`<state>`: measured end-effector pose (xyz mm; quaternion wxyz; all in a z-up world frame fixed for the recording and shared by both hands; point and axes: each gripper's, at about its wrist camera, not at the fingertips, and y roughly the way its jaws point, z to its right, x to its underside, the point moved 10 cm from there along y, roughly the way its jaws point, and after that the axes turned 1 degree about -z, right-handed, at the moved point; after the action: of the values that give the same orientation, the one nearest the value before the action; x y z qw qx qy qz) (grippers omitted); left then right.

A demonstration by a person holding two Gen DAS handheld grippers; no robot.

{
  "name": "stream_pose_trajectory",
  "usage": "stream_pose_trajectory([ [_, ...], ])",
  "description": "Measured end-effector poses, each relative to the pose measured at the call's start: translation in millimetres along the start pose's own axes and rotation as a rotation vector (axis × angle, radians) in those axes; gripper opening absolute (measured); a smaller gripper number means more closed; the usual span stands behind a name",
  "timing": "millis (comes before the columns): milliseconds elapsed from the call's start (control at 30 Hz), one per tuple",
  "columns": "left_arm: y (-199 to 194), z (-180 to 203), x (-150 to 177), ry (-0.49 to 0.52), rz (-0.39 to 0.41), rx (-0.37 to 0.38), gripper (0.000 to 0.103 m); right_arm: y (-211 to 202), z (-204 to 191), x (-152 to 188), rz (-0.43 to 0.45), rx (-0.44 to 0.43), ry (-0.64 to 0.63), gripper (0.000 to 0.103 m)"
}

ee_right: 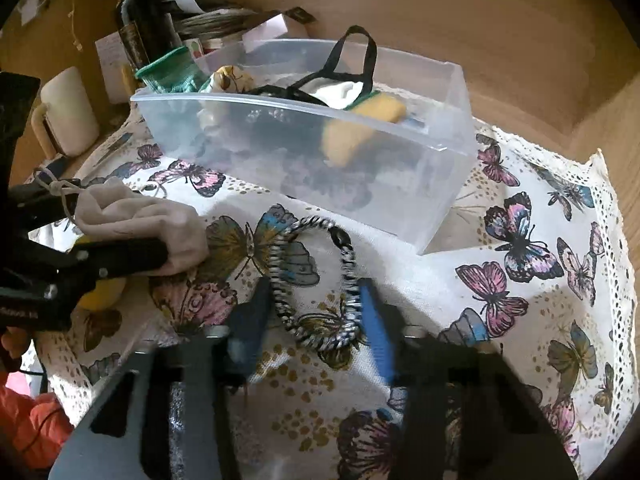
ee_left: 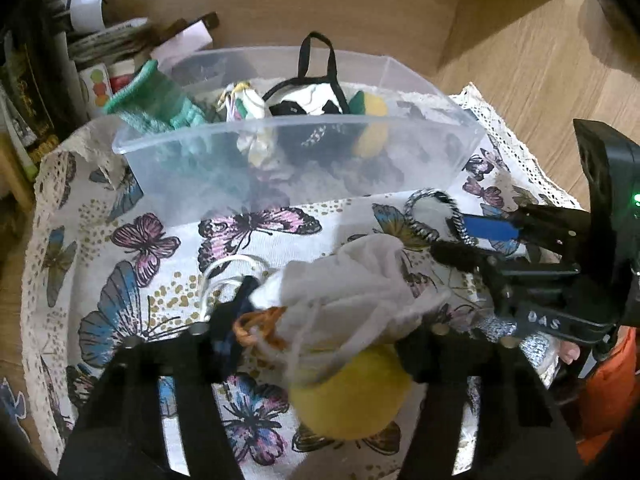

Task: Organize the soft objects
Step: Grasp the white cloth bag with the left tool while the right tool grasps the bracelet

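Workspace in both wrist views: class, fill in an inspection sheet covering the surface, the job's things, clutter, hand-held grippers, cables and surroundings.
Surface: butterfly tablecloth with lace edge.
Job's things: clear plastic bin holding a green sock, a yellow sponge and black straps; braided bracelet flat on the cloth; beige cloth with a yellow ball beneath it.
Clutter: dark bottle, papers and a cream mug behind the bin.
Grippers: left hand-held gripper closed on the beige cloth; right hand-held gripper open, fingers either side of the bracelet.
Cables: nothing seen.
Surroundings: wooden panels.
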<state>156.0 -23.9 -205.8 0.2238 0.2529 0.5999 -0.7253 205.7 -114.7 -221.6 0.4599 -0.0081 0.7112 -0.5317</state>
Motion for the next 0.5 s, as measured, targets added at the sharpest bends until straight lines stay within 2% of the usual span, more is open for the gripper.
stream_pose_trajectory([
  [100, -5.7, -1.3, -4.1, 0.005, 0.031, -0.020, 0.048, -3.1, 5.8, -0.3, 0.017, 0.006, 0.028, 0.015],
  [267, -37.2, -2.8, -21.1, 0.033, 0.143, -0.059, 0.046, -13.9, 15.4, -7.3, 0.068, 0.001, 0.076, 0.013],
  [500, -80.5, -12.3, -57.5, 0.018, 0.273, -0.059, 0.046, -48.4, 16.6, -25.4, 0.170, 0.004, 0.081, 0.013],
])
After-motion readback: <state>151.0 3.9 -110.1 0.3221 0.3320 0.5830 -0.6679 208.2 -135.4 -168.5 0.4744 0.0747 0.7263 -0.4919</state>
